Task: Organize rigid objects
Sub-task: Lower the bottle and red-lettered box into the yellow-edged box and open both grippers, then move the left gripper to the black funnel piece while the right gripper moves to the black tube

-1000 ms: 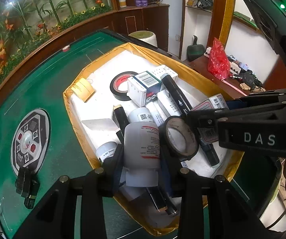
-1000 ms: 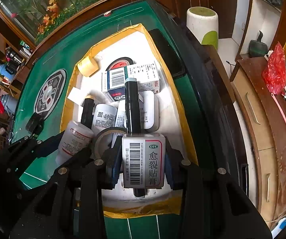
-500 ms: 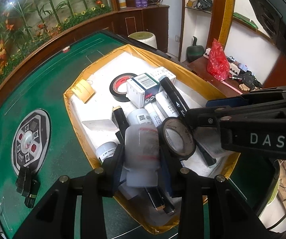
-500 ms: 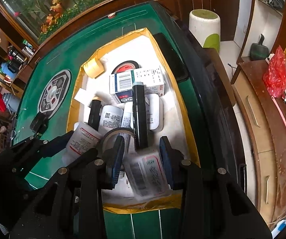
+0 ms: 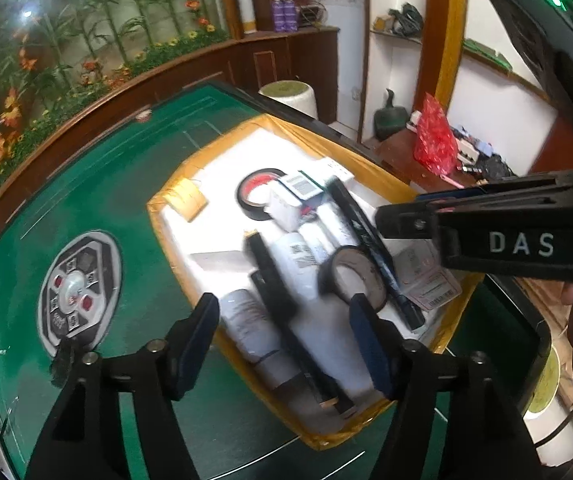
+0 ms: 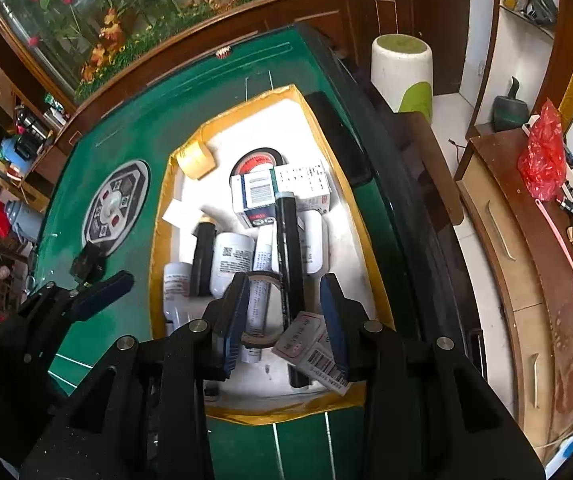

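Note:
A white foam tray with a yellow rim on the green table holds several rigid items. My left gripper hovers over its near left part, jaws opening and pressing on nothing. Below them lie a white bottle and a black tube. My right gripper hangs open above the near right corner. The flat box with a barcode lies tilted on the tray beneath it, partly hidden by one finger. A dark tape roll and a black marker lie between the two.
Farther back in the tray are a black tape roll with a red core, a white barcode box and a yellow pad. A round control panel sits in the table's middle. A white stool and a wooden cabinet stand beyond the right edge.
My left gripper opened and let go of the white bottle, which now lies in the tray. The barcode box dropped out of my right gripper onto the tray. Both grippers rose a little.

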`<state>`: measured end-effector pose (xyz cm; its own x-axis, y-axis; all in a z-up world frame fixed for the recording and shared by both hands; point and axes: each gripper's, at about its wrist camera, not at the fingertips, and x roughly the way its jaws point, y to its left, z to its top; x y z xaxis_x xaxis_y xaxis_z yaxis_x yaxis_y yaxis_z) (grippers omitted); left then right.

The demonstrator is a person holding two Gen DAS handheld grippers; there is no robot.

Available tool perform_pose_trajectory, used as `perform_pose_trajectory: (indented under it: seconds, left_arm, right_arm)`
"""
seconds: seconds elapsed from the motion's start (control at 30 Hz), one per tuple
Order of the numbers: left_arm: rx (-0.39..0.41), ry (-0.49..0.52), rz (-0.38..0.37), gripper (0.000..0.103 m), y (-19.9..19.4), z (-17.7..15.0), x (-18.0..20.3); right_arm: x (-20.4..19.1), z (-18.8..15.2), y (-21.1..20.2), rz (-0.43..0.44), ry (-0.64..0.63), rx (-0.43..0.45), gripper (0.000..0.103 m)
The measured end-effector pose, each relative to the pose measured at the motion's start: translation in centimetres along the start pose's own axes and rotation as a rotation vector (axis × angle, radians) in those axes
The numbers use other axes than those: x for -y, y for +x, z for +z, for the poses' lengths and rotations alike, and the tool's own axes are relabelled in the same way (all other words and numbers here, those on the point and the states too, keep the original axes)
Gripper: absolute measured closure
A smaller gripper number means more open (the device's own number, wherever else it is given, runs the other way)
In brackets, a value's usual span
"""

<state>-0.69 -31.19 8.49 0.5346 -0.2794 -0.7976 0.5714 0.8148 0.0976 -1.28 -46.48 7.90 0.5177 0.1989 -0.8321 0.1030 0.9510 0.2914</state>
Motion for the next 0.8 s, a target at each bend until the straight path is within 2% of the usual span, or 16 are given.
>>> perform_pose_trajectory:
  seconds: [0.23, 0.4, 0.6, 0.7, 0.8]
  left_arm:
    - [-0.024, -0.156, 0.033, 0.027, -1.2, -0.6, -7.2]
    - [-0.045, -0.293, 0.063, 0.023, -1.7, -2.1, -15.3]
    - [-0.169, -0.410, 0.155, 0.023, 2.5, -3.7, -22.6]
    - [-0.226, -0.420, 0.095, 0.023, 4.7, -4.2, -23.8]
    - [-0.276, -0.419, 0.126, 0.023, 6.5, -5.0, -24.5]
  right_arm:
    - [-1.9, -0.3, -0.5, 0.027, -0.005, 0.010, 0.066]
    - [-3.5, -0.9, -0.3, 0.056, -0.020, -0.009, 0.066]
    - [-4.9, -2.0, 0.4, 0.065, -0.035, -0.044, 0.066]
    - [-5.7, -2.6, 0.7, 0.061, -0.046, -0.060, 0.066]
    - [-6.3, -3.0, 1.0, 0.061, -0.047, -0.073, 0.066]
